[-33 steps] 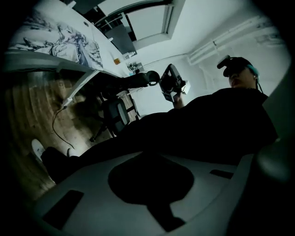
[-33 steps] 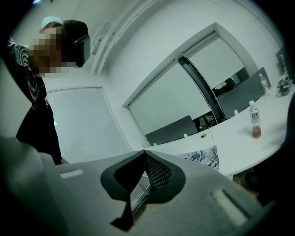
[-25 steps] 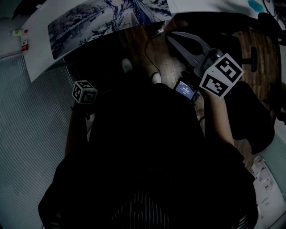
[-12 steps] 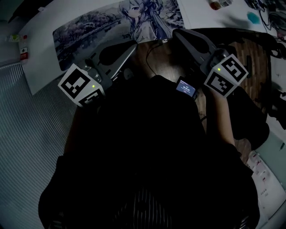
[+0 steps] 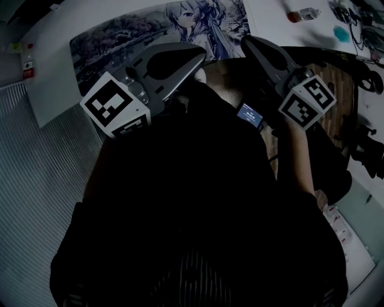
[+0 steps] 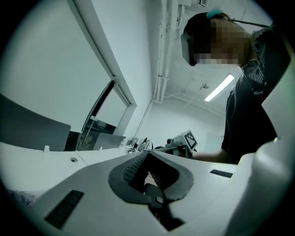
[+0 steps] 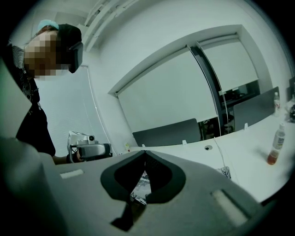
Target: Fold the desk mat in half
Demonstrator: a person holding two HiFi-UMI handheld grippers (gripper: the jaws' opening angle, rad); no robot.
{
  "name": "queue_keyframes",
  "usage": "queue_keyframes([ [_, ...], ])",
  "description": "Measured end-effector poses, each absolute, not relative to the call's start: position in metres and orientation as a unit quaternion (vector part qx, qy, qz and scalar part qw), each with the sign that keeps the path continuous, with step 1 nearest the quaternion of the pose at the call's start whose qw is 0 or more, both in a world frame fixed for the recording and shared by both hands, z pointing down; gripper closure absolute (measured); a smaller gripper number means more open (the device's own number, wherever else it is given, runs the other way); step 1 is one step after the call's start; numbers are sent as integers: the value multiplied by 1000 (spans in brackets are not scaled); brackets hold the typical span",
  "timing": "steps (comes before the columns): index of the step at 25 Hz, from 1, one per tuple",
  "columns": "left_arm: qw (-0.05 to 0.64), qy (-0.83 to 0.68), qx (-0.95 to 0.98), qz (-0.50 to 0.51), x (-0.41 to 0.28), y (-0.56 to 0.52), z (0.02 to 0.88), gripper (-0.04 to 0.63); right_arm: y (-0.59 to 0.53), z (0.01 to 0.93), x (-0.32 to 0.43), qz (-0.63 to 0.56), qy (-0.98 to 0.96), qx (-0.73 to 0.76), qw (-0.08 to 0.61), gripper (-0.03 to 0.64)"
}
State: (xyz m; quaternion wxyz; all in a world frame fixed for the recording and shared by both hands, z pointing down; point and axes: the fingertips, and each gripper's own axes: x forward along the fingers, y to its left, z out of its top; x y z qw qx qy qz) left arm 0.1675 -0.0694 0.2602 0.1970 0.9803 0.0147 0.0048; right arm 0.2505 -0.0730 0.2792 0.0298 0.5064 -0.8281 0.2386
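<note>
1. The desk mat [image 5: 129,36] lies flat and fully spread on the white desk [image 5: 57,90], from 11 to 12 o'clock in your head view. No corner is lifted and no crease shows, so the fold has not begun.
2. Your left claw [image 5: 200,54] is pressed together with nothing between its tips. Its own view looks level across the room, not down at the mat. In the head view its tip shows against the mat's near edge at 12 o'clock.
3. Your right claw [image 5: 247,41] is also pressed together and empty. It sits at 1 o'clock, just beside the mat's right end. Through the hollow behind its tips a strip of the printed mat shows below.
4. Done so far, judging by how things lie: both claws are brought up near the mat's near edge, nothing more.
5. Left to do: spread the claws, pinch one edge or end of the mat, carry it over to the opposite side, line up the edges, and let go.
6. A small bottle [image 5: 303,14] stands at 1 o'clock, beyond the mat's right end. It may matter if you fold that way.
</note>
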Motion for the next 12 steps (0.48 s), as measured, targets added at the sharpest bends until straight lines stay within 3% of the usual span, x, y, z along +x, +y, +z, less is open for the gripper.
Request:
queue_keyframes([
  [12, 196, -6, 980, 34, 234, -132, 253, 588, -146, 276, 301, 235, -856, 459, 12, 612],
])
